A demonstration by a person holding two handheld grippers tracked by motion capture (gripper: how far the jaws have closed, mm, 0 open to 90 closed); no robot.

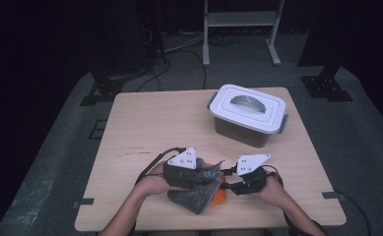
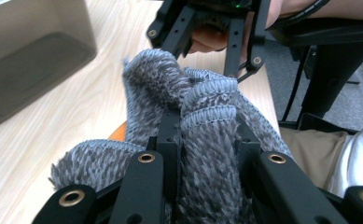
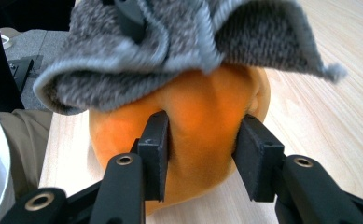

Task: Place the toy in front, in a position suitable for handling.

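High view: the left gripper [image 1: 206, 173] and right gripper [image 1: 227, 178] are meeting at the near edge of the light wooden table [image 1: 144, 128], over a grey knitted cloth [image 1: 195, 197] covering an orange plush ball [image 1: 220, 197]; a white-lidded plastic box with grey handle [image 1: 248, 113] is sitting well apart. Left gripper view: jaws are clamping a fold of the grey cloth [image 2: 207, 140]. Right gripper view: jaws are pinching the orange ball [image 3: 202, 121], cloth [image 3: 179, 42] draping its top. No readable writing anywhere.

Grey carpet floor [image 1: 56, 162], dark room, metal stand [image 1: 241, 24]
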